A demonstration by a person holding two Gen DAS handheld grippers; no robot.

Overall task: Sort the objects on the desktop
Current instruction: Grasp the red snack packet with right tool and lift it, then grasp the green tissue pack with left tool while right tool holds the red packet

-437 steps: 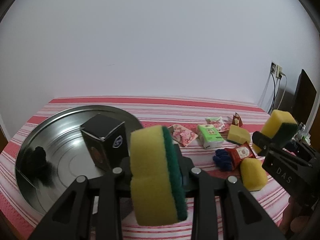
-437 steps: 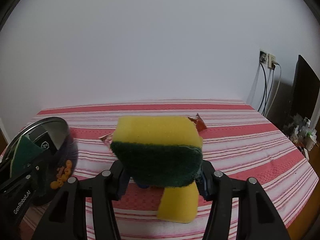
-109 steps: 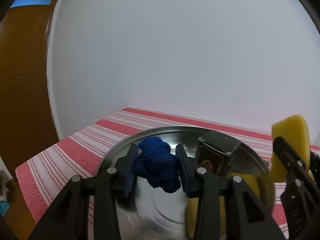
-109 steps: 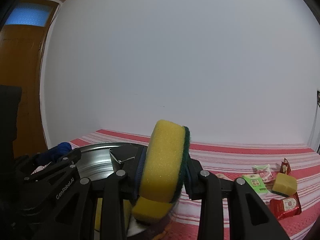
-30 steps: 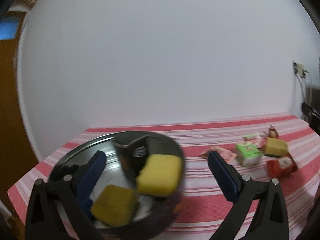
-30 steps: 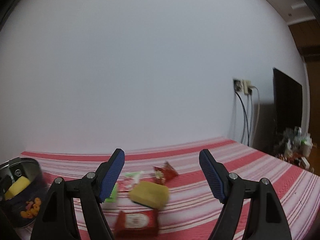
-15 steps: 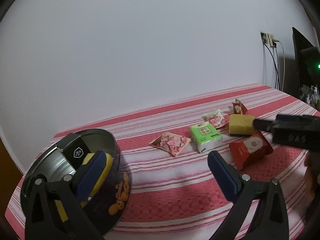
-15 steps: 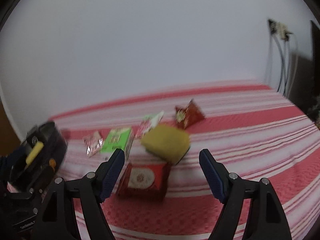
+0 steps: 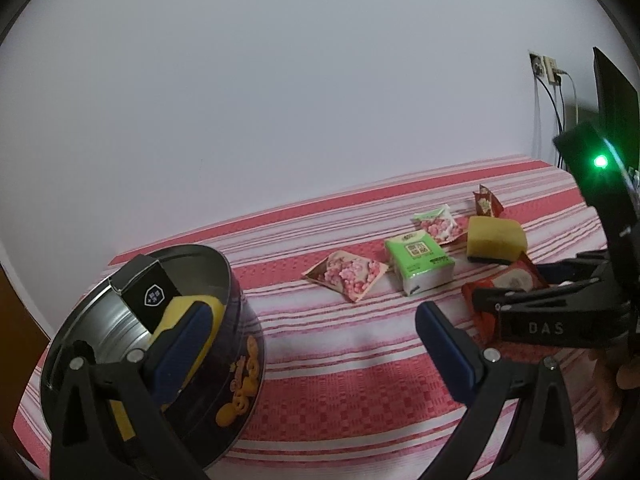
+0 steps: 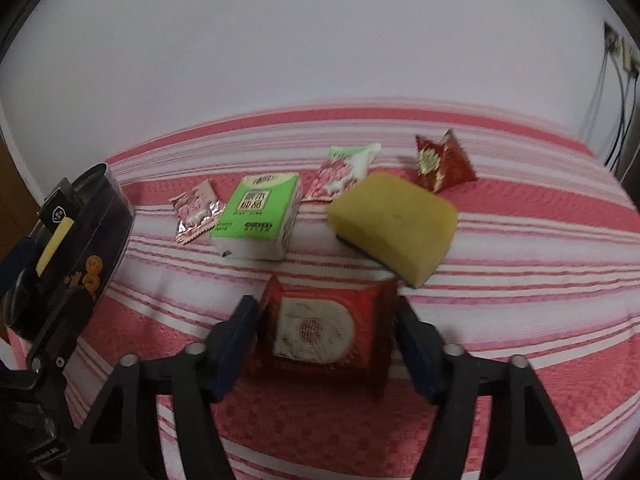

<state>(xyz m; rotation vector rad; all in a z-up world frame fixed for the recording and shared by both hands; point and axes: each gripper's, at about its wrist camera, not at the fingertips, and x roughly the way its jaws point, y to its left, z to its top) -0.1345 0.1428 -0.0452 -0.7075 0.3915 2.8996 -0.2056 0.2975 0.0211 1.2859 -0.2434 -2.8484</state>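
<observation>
My right gripper (image 10: 324, 320) is open, with its jaws on either side of a flat red packet (image 10: 320, 328) on the striped cloth; the packet also shows in the left wrist view (image 9: 508, 284). Just beyond lie a yellow sponge (image 10: 394, 226), a green tissue pack (image 10: 260, 212), pink snack packets (image 10: 196, 210) and a small red packet (image 10: 440, 164). My left gripper (image 9: 312, 332) is open and empty, above the cloth beside a round dark tin (image 9: 236, 364). The tin holds a black box (image 9: 148, 296) and yellow sponges (image 9: 188, 312).
A red and white striped cloth (image 9: 360, 380) covers the table, which meets a white wall behind. Wall sockets with cables (image 9: 548, 76) and a dark screen (image 9: 612, 92) are at the far right. The right gripper's body (image 9: 560, 316) is close to my left gripper's right finger.
My right gripper has dropped down and forward so its open jaws now flank the red packet. My left gripper has stayed open and shifted little.
</observation>
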